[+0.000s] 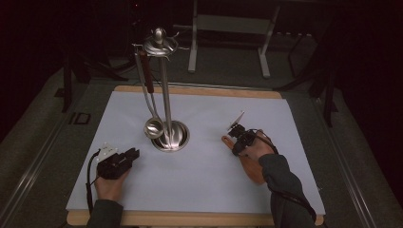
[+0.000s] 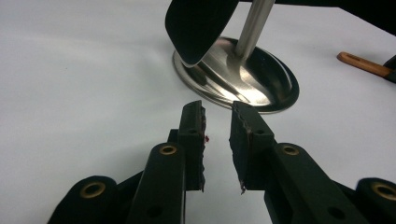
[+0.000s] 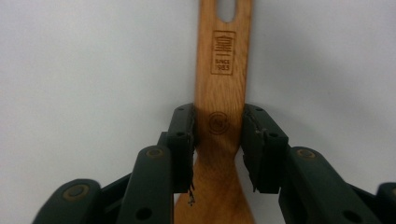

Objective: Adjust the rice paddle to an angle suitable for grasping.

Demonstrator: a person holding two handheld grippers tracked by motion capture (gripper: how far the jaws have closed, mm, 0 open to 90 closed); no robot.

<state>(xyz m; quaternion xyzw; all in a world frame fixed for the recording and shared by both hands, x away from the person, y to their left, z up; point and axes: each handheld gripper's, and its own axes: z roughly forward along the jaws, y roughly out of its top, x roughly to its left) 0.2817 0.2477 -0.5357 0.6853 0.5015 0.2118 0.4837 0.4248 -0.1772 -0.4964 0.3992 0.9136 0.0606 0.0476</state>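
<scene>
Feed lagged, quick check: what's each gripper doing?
Left gripper: open, holding nothing.
Right gripper: closed on the flat brown wooden spatula, by its handle.

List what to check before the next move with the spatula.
1. Spatula handle between the right gripper jaws: ok.
2. Pads against both handle edges: ok.
3. Hole at the handle end unobstructed: ok.
4. Left gripper open, holding nothing: ok.
5. Ladle hanging on the stand, apart from the spatula: ok.
6. Room at the stand's top for another utensil: cannot tell.
</scene>
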